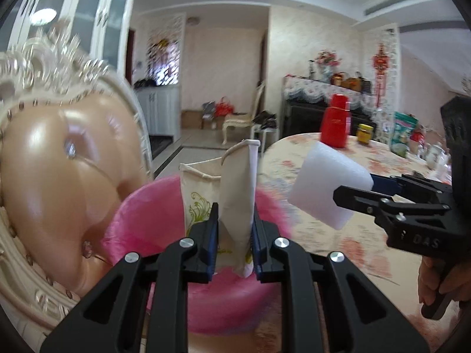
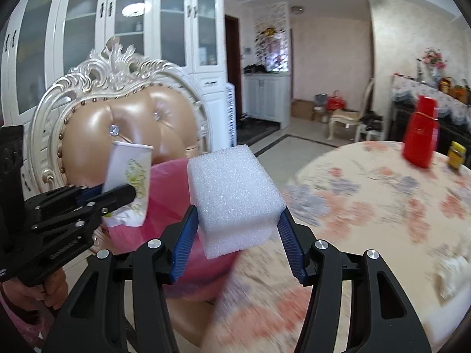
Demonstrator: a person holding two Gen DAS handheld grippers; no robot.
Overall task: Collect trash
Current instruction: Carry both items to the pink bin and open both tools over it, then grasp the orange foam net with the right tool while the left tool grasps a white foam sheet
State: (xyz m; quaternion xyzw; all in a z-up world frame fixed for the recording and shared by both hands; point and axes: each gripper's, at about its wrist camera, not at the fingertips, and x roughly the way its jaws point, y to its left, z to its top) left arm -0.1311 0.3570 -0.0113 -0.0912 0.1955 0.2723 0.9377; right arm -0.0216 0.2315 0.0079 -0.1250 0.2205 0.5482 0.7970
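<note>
The left gripper (image 1: pixel 235 220) pinches a crumpled paper cup (image 1: pixel 235 194), its blue pads (image 1: pixel 212 229) pressed against the flattened sides; the cup is cream-white with a green floral print and stands upright between the fingers, rim uppermost. Directly behind and beneath it sits a pink bin (image 1: pixel 153 206) — a round tub lined with a pink bag — so the cup hangs over the bin's opening rather than inside it.

The right gripper (image 2: pixel 238 223) clamps a white foam block (image 2: pixel 235 194), the jaws held moderately wide by the block's bulk, a blue pad (image 2: pixel 185 235) flat against each side. In the right wrist view the foam sits just in front of the pink bin's rim (image 2: pixel 167 176), near it but not in it. From the left wrist view the same foam block (image 1: pixel 329 185) shows to the right of the cup, above the edge of the table (image 1: pixel 368 235), with the right gripper's black fingers and a hand (image 1: pixel 432 282) on its handle at the frame's edge.

The bin stands on the seat of an ornate chair (image 2: pixel 117 108) with a cream carved frame and a tan tufted back. To the right spreads a round table (image 2: pixel 382 200) under a floral cloth, carrying a red bottle (image 2: pixel 421 135) and a small yellow-lidded jar (image 2: pixel 456 154), both well apart from the grippers. Much of the table surface is blurred — details there cannot be made out. White glass-fronted cabinets (image 2: pixel 117 14) rise behind the chair.
</note>
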